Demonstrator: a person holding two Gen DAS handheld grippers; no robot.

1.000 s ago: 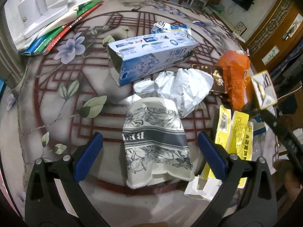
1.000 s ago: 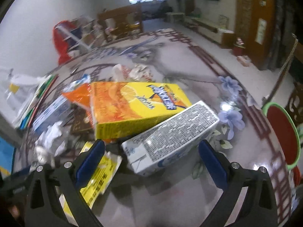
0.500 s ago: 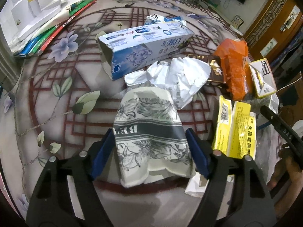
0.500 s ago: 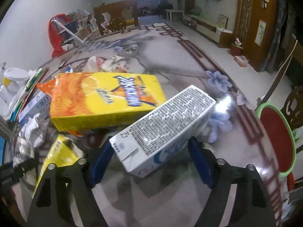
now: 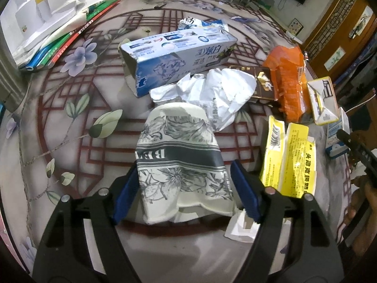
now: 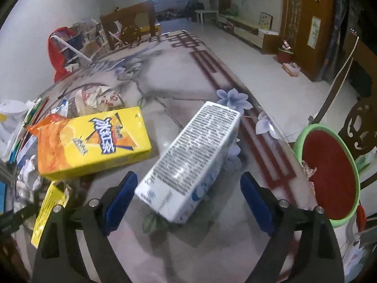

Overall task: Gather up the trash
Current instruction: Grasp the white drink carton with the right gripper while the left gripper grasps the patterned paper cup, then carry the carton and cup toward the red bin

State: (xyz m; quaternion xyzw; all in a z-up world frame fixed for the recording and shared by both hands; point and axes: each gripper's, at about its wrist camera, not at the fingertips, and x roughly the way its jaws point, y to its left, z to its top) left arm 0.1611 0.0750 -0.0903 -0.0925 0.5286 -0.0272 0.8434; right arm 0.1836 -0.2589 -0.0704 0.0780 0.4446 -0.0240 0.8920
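A crushed paper cup [image 5: 180, 162] with a grey floral print lies on the patterned worktop [image 5: 70, 127], its open end toward the left wrist camera. The left gripper [image 5: 185, 189] straddles it: the blue pad at 9 o'clock presses the cup's side, while the pad at 3 o'clock sits at its edge, and contact there cannot be made out, so whether it is clenched on the cup cannot be told.

At 12 o'clock from the cup, touching its far end, is crumpled white paper [image 5: 212, 94]; beyond that lies an open blue-and-white toothpaste box [image 5: 176, 56]. At 1 to 2 o'clock lie a dark brown packet [image 5: 262, 83] and a crumpled orange bag [image 5: 288, 80]. A yellow wrapper [image 5: 286, 162] lies just beside the right pad, at 3 o'clock. Coloured books [image 5: 68, 37] are stacked well apart at 10 o'clock.

In the right wrist view, a white carton [image 6: 193, 160] printed with small text lies diagonally on the worktop, its near end between the pads of the right gripper [image 6: 188, 199]. The jaws are spread wide and released, with gaps on both sides of the carton. A yellow drink carton [image 6: 94, 141] lies at 10 o'clock, near the white one. A green-rimmed red bin [image 6: 329, 174] stands off the worktop's edge at 3 o'clock.
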